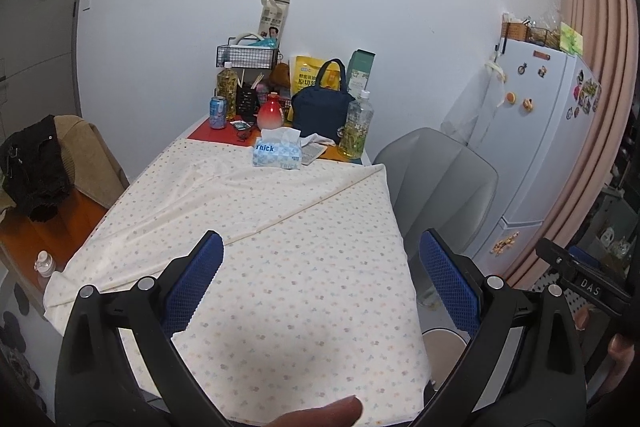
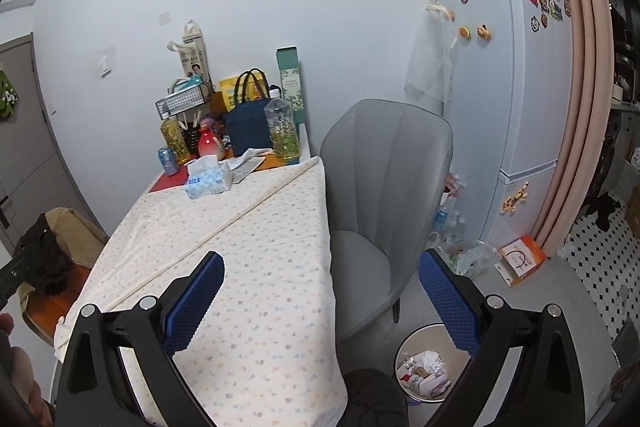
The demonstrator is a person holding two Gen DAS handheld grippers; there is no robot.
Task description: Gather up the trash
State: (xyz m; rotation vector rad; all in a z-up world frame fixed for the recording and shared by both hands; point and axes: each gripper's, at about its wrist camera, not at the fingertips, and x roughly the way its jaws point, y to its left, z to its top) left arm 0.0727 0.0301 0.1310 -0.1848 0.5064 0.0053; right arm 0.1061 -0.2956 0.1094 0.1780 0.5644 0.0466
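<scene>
Clothed table [image 1: 280,267] bare beneath both claws. Left gripper [image 1: 320,283] and right gripper [image 2: 320,303] spread wide, empty. Search step: crumpled paper [image 1: 316,147] far ahead; bin [image 2: 430,363] below right claw.

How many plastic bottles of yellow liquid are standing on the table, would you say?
2: one bottle at the back left beside the blue can, another at the right edge. Clutter may hide more.

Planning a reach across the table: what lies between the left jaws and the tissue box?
Only bare patterned tablecloth, with a fold seam running across it, lies between the open left gripper and the tissue box. The left wrist view shows it.
</scene>
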